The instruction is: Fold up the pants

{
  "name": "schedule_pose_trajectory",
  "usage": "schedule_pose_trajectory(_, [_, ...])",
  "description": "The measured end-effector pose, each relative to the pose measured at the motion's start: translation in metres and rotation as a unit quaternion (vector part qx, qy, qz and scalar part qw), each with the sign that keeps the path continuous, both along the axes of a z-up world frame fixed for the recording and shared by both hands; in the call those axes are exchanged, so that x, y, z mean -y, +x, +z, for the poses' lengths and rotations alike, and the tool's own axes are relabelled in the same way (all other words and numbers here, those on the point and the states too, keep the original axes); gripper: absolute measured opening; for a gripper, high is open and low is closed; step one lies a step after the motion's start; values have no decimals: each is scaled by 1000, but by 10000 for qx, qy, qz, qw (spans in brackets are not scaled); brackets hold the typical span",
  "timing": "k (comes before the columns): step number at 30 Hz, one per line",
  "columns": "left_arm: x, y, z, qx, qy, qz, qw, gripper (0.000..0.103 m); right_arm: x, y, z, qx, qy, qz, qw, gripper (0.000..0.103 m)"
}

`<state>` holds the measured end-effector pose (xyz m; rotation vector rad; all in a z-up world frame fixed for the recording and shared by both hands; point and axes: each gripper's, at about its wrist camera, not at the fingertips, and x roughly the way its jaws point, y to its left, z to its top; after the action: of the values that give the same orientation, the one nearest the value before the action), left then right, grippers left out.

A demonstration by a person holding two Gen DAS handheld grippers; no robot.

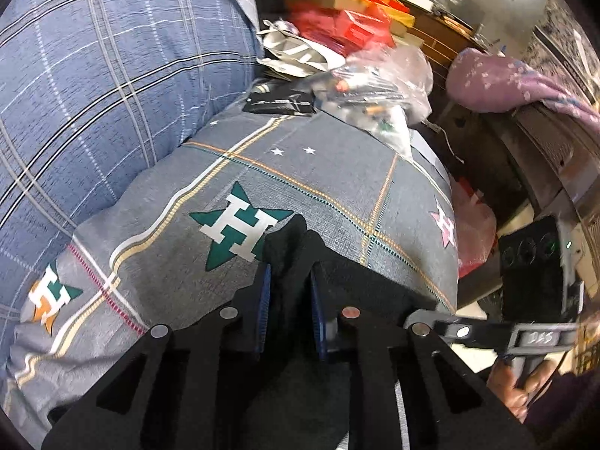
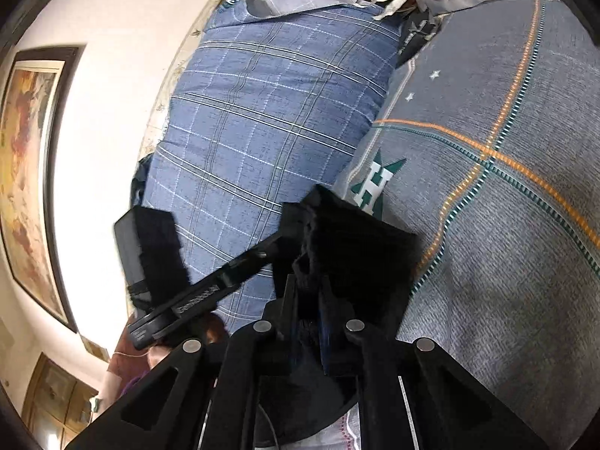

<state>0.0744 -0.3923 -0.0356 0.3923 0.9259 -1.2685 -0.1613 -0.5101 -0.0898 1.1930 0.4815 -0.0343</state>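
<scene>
Black pants (image 1: 288,247) are lying bunched on the grey bed sheet (image 1: 330,172) beside a blue pillow (image 1: 112,75), w/ left gripper (image 1: 288,292) & right gripper (image 2: 313,300) both clamping the fabric.

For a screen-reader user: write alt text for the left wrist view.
The left gripper pinches a fold of black fabric pants between its blue pads above a grey bedspread printed with green H stars. A blue plaid pillow lies at left, red boxes and plastic bags clutter the far end, and the right gripper shows at the right edge.
</scene>
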Motion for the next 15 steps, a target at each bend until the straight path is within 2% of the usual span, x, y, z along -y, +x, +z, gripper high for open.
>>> schedule_pose_trajectory(3, [-1,-5,2,47,-66,-8,10000,17,0,-2,-8,-118,126,-141,9998,15])
schedule_pose_trajectory(4, [-2,-6,3,35,-98,-16,9999,16,1,-3,-12,-199,187,-201,9994,25])
schedule_pose_trajectory(5, [-3,-5,3,9,-119,-10,9999,16,4,-3,-18,-342,316,-223,9987,45])
schedule_pose_trajectory(6, [-3,-4,3,-11,-127,-1,9999,16,6,-2,-21,-401,388,-238,9982,57])
schedule_pose_trajectory(7, [-2,-2,2,-19,-119,2,9999,16,7,-2,-24,-475,432,-261,9976,80])
schedule_pose_trajectory(8, [-1,-1,1,-38,-107,5,9999,16,9,-1,-29,-659,428,-323,9964,89])
schedule_pose_trajectory(10, [4,4,-3,-76,-56,35,9999,16,9,2,-34,-665,313,-307,9968,88])
schedule_pose_trajectory(13, [11,9,-11,-132,-4,-4,9999,16,3,10,-25,-576,-314,-143,9977,89])
schedule_pose_trajectory(15, [10,12,-13,-197,-35,-17,9998,16,2,16,-26,-402,-283,25,9988,88])
